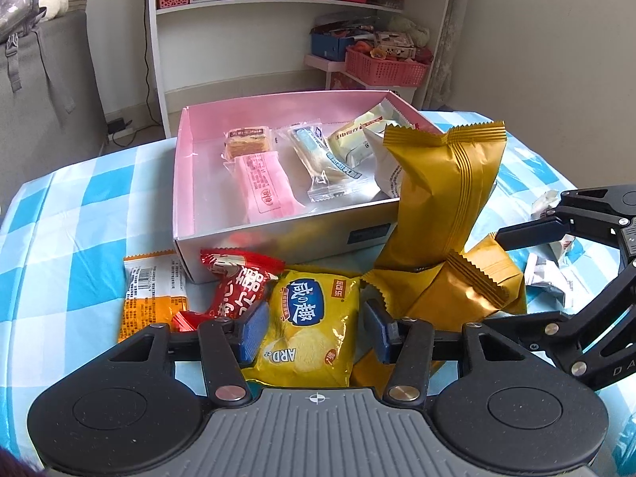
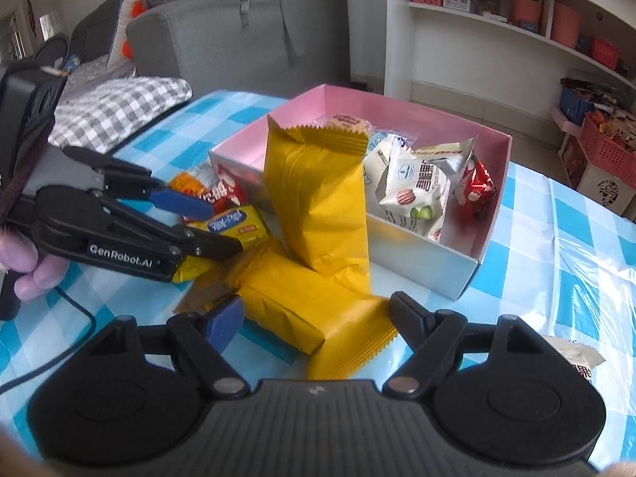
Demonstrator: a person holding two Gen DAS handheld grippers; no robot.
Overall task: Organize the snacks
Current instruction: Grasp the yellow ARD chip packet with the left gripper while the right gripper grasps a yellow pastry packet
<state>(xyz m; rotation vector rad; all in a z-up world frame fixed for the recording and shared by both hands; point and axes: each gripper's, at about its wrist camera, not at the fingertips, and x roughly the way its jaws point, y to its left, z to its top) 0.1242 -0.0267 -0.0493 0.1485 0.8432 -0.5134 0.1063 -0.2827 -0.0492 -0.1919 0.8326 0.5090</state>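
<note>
A yellow chip packet point(image 1: 314, 326) lies on the checked cloth in front of the pink-lined box point(image 1: 185, 183). My left gripper point(image 1: 314, 328) is shut on it, one blue pad against each side. In the right wrist view the same gripper point(image 2: 210, 226) holds that packet point(image 2: 238, 226). A gold packet point(image 2: 314, 318) lies flat between the fingers of my right gripper point(image 2: 316, 314), which stands open close around it. A second gold packet point(image 2: 318, 198) stands upright against the box point(image 2: 469, 246). Several wrapped snacks lie inside the box.
A red packet point(image 1: 234, 282) and an orange one point(image 1: 151, 294) lie left of the yellow packet. White wrappers point(image 1: 544, 274) sit on the cloth to the right. A white shelf unit point(image 1: 159, 39) and a pink basket point(image 1: 381, 67) stand behind the table.
</note>
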